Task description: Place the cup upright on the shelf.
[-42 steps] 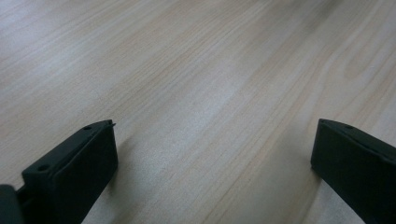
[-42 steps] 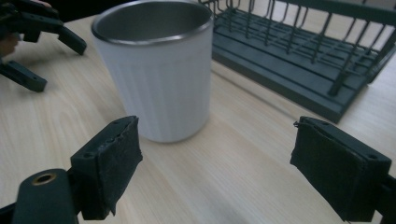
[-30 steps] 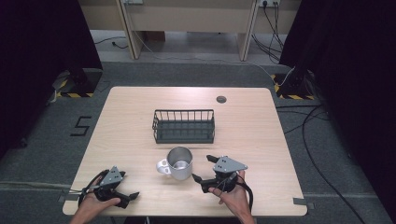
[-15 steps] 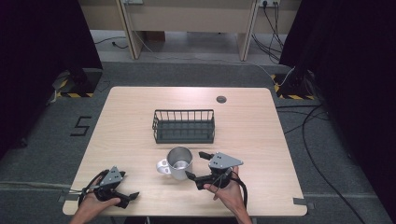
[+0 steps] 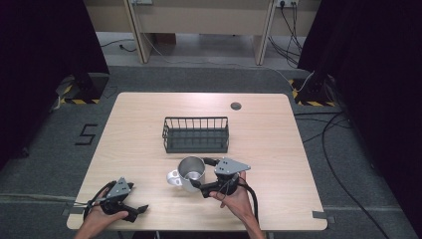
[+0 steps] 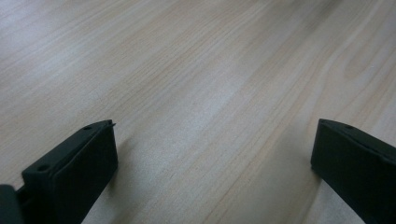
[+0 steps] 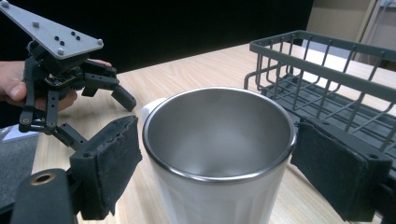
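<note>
Steel mug (image 5: 189,174) upright on table (image 5: 278,149), just in front of wire rack (image 5: 195,134). Right hand-held gripper (image 5: 201,174) wide open astride mug, pads just beside its wall. Left hand-held gripper (image 5: 141,209) open, empty, at table's near edge.

The mug (image 7: 219,154) is glossy brushed metal inside with a smooth white outside, on a matt pale wood table (image 5: 278,129).

High view: fixed above the near edge of the counter (image 5: 149,114), looking forward and down, far off. Left gripper view: close over bare counter wood, angled down. Right gripper view: low, level, hard against the mug (image 7: 219,154); mug (image 5: 190,174) shared with high view.
</note>
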The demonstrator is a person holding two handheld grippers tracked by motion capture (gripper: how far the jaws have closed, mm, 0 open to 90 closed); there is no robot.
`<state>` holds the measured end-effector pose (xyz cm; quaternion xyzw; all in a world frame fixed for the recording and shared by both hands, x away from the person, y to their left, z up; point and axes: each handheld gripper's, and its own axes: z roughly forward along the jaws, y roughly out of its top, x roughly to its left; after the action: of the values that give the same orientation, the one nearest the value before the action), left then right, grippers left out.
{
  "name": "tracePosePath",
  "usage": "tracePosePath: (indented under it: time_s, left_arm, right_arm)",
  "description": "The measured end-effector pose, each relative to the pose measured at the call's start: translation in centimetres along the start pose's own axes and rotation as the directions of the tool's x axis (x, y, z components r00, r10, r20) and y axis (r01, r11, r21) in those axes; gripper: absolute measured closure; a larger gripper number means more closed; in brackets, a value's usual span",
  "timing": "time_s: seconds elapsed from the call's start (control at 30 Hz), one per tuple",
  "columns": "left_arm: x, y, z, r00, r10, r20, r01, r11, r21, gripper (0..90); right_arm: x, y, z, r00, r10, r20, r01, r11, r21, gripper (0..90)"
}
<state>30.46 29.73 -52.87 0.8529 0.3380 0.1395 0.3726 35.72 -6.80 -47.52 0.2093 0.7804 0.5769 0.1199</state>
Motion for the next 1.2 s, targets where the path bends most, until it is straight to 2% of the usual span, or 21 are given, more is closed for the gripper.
tracePosePath:
  time_s: [0.57, 0.87, 1.03, 1.13, 1.17, 1.2]
  left_arm:
    - [0.0, 0.0, 0.0, 1.0, 0.0, 0.0, 0.0, 1.0, 0.0, 0.0]
    - [0.0, 0.0, 0.0, 1.0, 0.0, 0.0, 0.0, 1.0, 0.0, 0.0]
    - [0.0, 0.0, 0.0, 1.0, 0.0, 0.0, 0.0, 1.0, 0.0, 0.0]
    - [0.0, 0.0, 0.0, 1.0, 0.0, 0.0, 0.0, 1.0, 0.0, 0.0]
    - [0.0, 0.0, 0.0, 1.0, 0.0, 0.0, 0.0, 1.0, 0.0, 0.0]
    - [0.0, 0.0, 0.0, 1.0, 0.0, 0.0, 0.0, 1.0, 0.0, 0.0]
  right_arm:
    - [-0.5, 0.0, 2.5, 0.9996, -0.005, -0.029, 0.005, 1.0, -0.007, 5.0]
    - [-0.9, 0.0, 3.6, 0.998, 0.005, -0.063, -0.006, 1.0, -0.023, 4.2]
    - [-0.6, 0.1, 3.6, 0.9992, 0.002, -0.041, -0.002, 1.0, -0.016, 5.0]
    - [0.1, 0.2, 3.5, 0.9997, 0.018, 0.019, -0.018, 1.0, -0.007, 5.3]
    - [0.1, 0.2, 3.5, 0.9997, 0.018, 0.019, -0.018, 1.0, -0.007, 5.3]
    - [0.5, 0.2, 3.6, 0.9981, 0.028, 0.056, -0.028, 1.0, -0.007, 5.3]
